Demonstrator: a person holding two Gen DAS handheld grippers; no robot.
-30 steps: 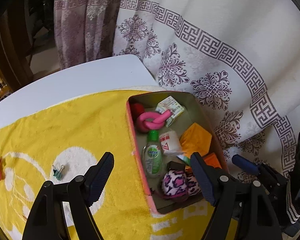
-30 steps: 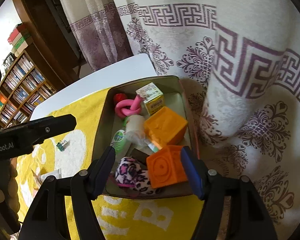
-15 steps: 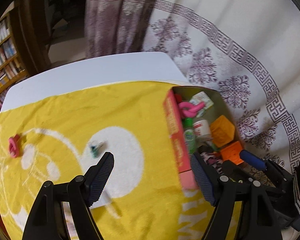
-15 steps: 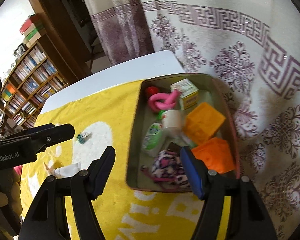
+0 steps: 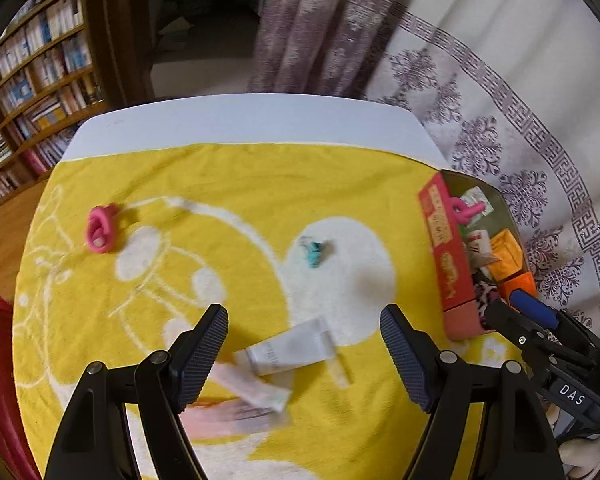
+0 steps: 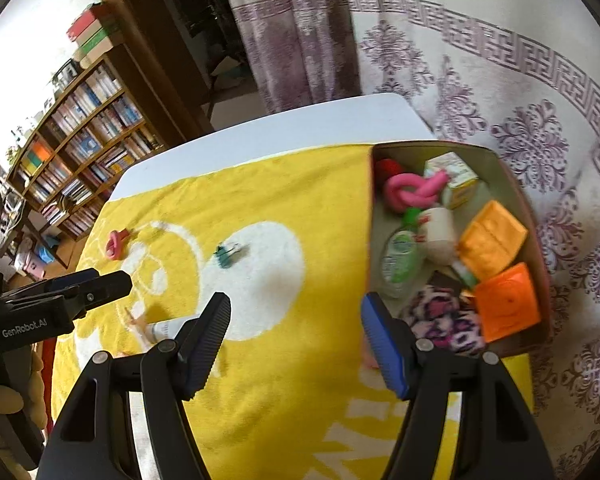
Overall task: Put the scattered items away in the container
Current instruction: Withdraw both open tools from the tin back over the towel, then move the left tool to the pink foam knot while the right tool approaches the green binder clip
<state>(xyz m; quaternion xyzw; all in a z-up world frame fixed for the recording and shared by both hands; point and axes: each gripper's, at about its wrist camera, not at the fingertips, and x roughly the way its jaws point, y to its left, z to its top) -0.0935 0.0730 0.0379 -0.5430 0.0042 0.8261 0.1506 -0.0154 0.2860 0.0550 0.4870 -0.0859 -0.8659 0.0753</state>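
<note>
the left gripper [image 5: 304, 350] hangs above the yellow towel [image 5: 228, 184] with its fingers spread wide and nothing between them; just below the gap lies a white tube [image 5: 290, 346], its long axis slanting from lower left up to the right, with blurred pinkish sachets [image 5: 252, 390] touching its near end. further out on the towel, well apart from each other, sit a teal binder clip [image 5: 314, 251] and a pink clip [image 5: 100, 229]. the container [image 6: 371, 216], a red-sided box, sits at the towel's right edge hard against the patterned curtain [image 6: 540, 128]; it holds a pink knotted toy [image 6: 416, 192], a sanitizer bottle [image 6: 400, 254] pointing its green cap away from the camera, two orange blocks [image 6: 492, 240] and a leopard-print pouch [image 6: 440, 320]. the right gripper [image 6: 296, 340] hovers beside the box's near left corner, fingers wide apart and holding nothing. bare towel lies open between the clips and the box.
</note>
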